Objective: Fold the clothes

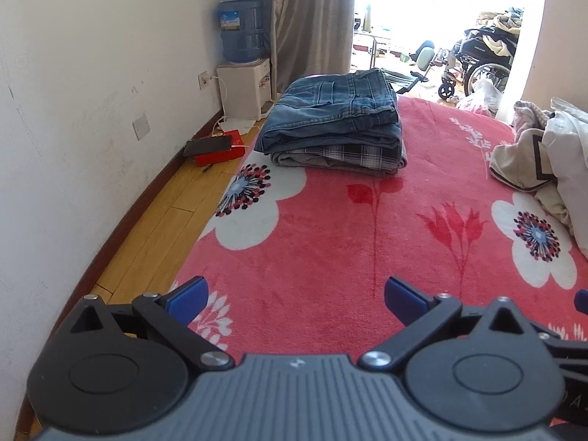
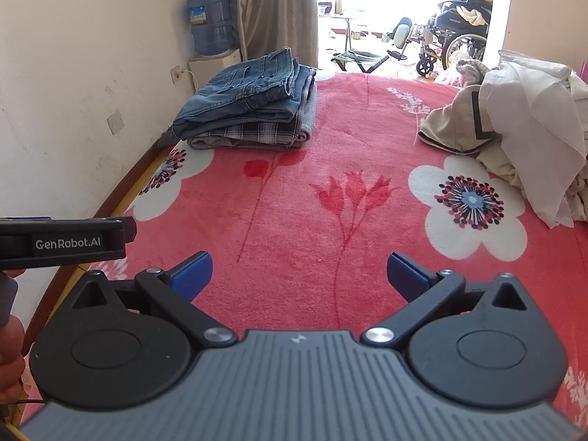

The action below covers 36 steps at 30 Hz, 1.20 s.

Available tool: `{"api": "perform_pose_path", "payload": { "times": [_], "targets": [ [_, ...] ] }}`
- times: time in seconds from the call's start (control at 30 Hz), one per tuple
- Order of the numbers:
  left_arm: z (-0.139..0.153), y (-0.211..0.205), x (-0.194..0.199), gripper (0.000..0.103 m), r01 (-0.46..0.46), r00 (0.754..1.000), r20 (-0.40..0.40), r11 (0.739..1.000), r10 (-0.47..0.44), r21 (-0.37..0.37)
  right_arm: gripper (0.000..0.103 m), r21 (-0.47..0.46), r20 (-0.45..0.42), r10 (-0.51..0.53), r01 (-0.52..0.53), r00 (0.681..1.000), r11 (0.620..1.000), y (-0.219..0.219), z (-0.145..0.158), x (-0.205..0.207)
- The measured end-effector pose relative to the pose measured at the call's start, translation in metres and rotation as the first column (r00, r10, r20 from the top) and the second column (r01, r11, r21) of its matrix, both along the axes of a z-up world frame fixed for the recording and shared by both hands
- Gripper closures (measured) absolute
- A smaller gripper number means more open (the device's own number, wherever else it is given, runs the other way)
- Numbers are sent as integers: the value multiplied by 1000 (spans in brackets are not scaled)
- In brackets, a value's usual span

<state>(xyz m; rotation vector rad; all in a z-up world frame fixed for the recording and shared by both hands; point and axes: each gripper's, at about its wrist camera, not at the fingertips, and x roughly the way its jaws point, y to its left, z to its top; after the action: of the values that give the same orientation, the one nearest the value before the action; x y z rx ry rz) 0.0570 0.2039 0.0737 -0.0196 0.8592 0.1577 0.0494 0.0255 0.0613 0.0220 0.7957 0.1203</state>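
Folded stack [image 1: 332,125] sits far end of the bed, left side, close to the blanket's left edge: jeans [image 2: 250,92] on top, a plaid piece [image 1: 352,154] under, something grey at the bottom, can't tell what garment. It's well ahead of both my claws, a bit left of centre from the right wrist cam. Unfolded pile [image 2: 514,125] is heaped on the far right of the bed, white and beige stuff, one beige piece w/ a dark stripe; it runs out of frame on the right, so its full extent isn't clear.

My left gripper [image 1: 294,297] hangs low over the near part of the red floral blanket [image 1: 330,239], jaws spread wide, nothing btwn the blue pads [image 1: 187,296]. My right gripper [image 2: 299,275] same: spread wide, empty, over the near blanket. Left tool's body shows at the left edge of the right cam, just beside my right claw.

Btwn claws and both piles the blanket is flat, open red cloth w/ white flowers. Left edge of bed drops to a wood floor strip [image 1: 158,228] along a white wall [image 1: 73,110]. Beyond the stack: water dispenser [image 1: 244,84], curtain [image 1: 312,18], bright doorway w/ a wheelchair [image 1: 477,66].
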Motion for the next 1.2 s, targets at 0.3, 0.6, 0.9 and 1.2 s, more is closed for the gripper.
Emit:
{"api": "perform_pose_path", "payload": {
  "times": [0.3, 0.6, 0.9, 1.2],
  "targets": [
    [0, -1, -2, 1, -14, 1000, 4, 999, 14, 34, 1, -11, -4, 7, -7, 1000, 1000, 4, -3, 1],
    [-1, 1, -4, 1, -25, 1000, 10, 998, 24, 59, 1, -15, -3, 9, -9, 1000, 1000, 6, -4, 0],
    [-2, 1, -2, 1, -18, 1000, 7, 997, 18, 69, 1, -16, -5, 10, -10, 1000, 1000, 8, -5, 0],
    [-2, 3, -1, 1, -16, 1000, 6, 997, 15, 69, 1, -21, -5, 15, -15, 1000, 1000, 11, -4, 0]
  ]
}}
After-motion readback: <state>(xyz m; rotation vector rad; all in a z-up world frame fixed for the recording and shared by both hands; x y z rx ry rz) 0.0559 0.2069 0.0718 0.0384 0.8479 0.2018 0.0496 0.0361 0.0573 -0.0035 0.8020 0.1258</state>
